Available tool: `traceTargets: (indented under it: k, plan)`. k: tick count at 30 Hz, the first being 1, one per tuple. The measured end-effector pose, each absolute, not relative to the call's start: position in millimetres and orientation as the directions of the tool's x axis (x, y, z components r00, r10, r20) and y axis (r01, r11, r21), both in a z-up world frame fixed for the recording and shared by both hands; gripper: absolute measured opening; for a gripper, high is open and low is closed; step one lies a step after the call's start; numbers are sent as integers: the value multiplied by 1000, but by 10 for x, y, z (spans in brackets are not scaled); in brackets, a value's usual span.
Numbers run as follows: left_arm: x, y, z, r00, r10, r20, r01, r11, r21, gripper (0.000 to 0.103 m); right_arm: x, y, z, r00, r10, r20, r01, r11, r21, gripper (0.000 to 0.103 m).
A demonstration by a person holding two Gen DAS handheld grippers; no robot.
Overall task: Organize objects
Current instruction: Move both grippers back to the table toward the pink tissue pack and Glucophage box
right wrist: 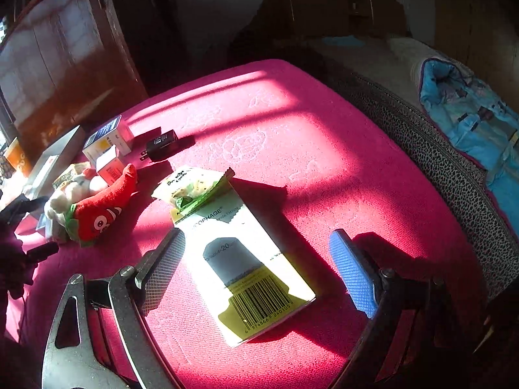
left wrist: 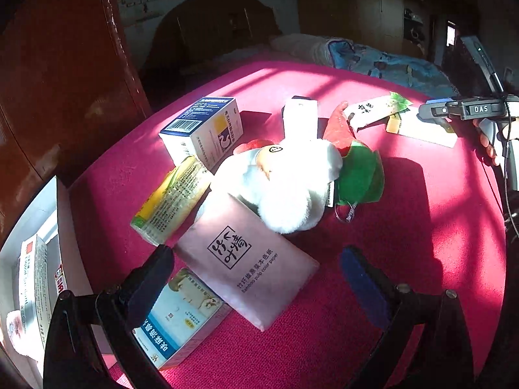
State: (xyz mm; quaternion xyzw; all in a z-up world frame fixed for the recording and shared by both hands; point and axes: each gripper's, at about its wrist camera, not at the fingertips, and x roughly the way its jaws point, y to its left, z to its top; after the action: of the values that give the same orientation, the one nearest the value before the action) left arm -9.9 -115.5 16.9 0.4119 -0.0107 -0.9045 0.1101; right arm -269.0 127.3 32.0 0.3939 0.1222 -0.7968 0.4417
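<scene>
Two grippers are shown above a pink cloth (right wrist: pixel 324 136) strewn with small packages, and nothing is held by either. The right gripper (right wrist: pixel 256 269) is spread wide, its jaws standing on either side of a flat white-and-yellow medicine box (right wrist: pixel 246 269) at lower centre of the right wrist view; the pads are not touching it. That straddling pose is judged to be a line-up for a pinch across the box's narrow width. The box lies flat, its long axis running from upper left to lower right of the frame, barcode end nearest the camera. Its far end is overlapped by a green-edged snack sachet (right wrist: pixel 194 184), which may be dragged along when the box is lifted.

The left gripper (left wrist: pixel 256 278) is likewise released, poised over a pink tissue pack (left wrist: pixel 246 259) at lower centre of the left wrist view. The pack's long axis is slanted from upper left to lower right, and one corner is tucked under a white plush toy (left wrist: pixel 285 178). A blue medicine box (left wrist: pixel 202 128) stands behind, and a yellow-green box (left wrist: pixel 172 197) leans against it. Sorting is judged barely begun, since most items lie heaped together.
</scene>
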Motion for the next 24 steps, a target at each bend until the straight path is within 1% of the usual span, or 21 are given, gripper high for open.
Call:
traceTargets:
  k: [4,8,10,12,13,14,17,19,24]
  plan:
    - [-157,-1242,154,-632,-177,-754,211,-976,52,103,-2624,1128,223,-275,-594,-756,831,-542,124,91]
    - [-186,-1248,124,-620,-184,-763,218,-974,57,103,-2498,1061,153,-301,-566,-768,849,-526,55,91]
    - [-167,-1272,108,-620,-182,-764,234,-971,42,102,-2462,1069,155,-306,-562,-769,852,-522,43,91]
    - [-138,-1292,112,-625,-178,-760,254,-967,18,92,-2425,1088,155,-296,-567,-769,858,-512,48,91]
    - [-127,-1299,114,-621,-185,-762,265,-964,18,84,-2396,1100,155,-295,-566,-770,861,-507,43,90]
    - [-113,-1303,116,-617,-187,-764,272,-962,16,82,-2364,1097,152,-297,-561,-773,863,-503,34,90]
    - [-62,-1265,127,-613,-170,-771,263,-965,4,81,-2228,1081,135,-314,-538,-783,877,-480,-22,84]
    - [-17,-1199,150,-624,-138,-769,241,-970,-22,80,-2137,1088,130,-312,-533,-787,886,-462,-37,84]
    - [115,-942,164,-650,-46,-759,153,-986,-72,80,-1922,1125,135,-277,-549,-788,904,-428,-19,83]
